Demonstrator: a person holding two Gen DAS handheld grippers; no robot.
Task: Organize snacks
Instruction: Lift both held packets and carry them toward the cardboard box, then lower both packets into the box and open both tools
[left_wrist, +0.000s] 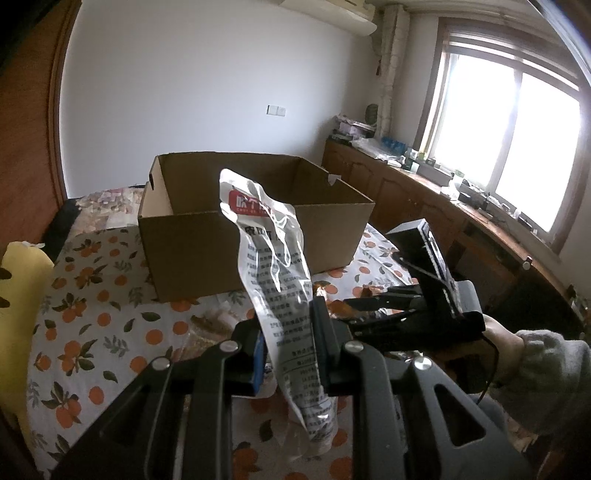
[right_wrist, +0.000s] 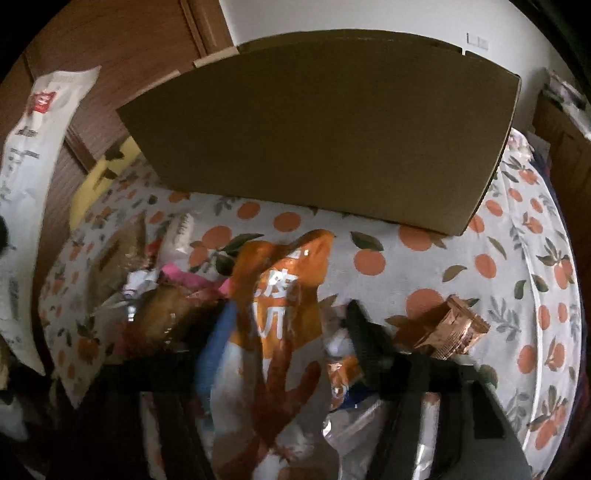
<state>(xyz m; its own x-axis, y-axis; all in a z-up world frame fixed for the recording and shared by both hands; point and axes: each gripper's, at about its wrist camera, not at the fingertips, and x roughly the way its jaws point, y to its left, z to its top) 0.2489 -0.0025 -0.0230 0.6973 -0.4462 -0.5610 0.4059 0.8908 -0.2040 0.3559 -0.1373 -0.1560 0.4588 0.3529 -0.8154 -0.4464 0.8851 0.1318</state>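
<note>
My left gripper (left_wrist: 286, 343) is shut on a white snack packet (left_wrist: 273, 266) with a red label and holds it upright above the bed, just in front of the open cardboard box (left_wrist: 184, 254). The packet also shows at the left edge of the right wrist view (right_wrist: 33, 155). My right gripper (right_wrist: 286, 325) stands around an orange snack bag (right_wrist: 284, 295) lying on a pile of snacks; the fingers look closed on it, with motion blur. The box (right_wrist: 325, 140) stands right behind. The right gripper also shows in the left wrist view (left_wrist: 373, 308).
A bed with an orange-print sheet (right_wrist: 517, 266) carries everything. A copper-coloured wrapper (right_wrist: 454, 328) lies to the right of the pile. A brown packet (right_wrist: 118, 251) and pink wrappers lie to the left. A yellow pillow (left_wrist: 18, 295) is at the left, a wooden cabinet (left_wrist: 424, 199) under the window.
</note>
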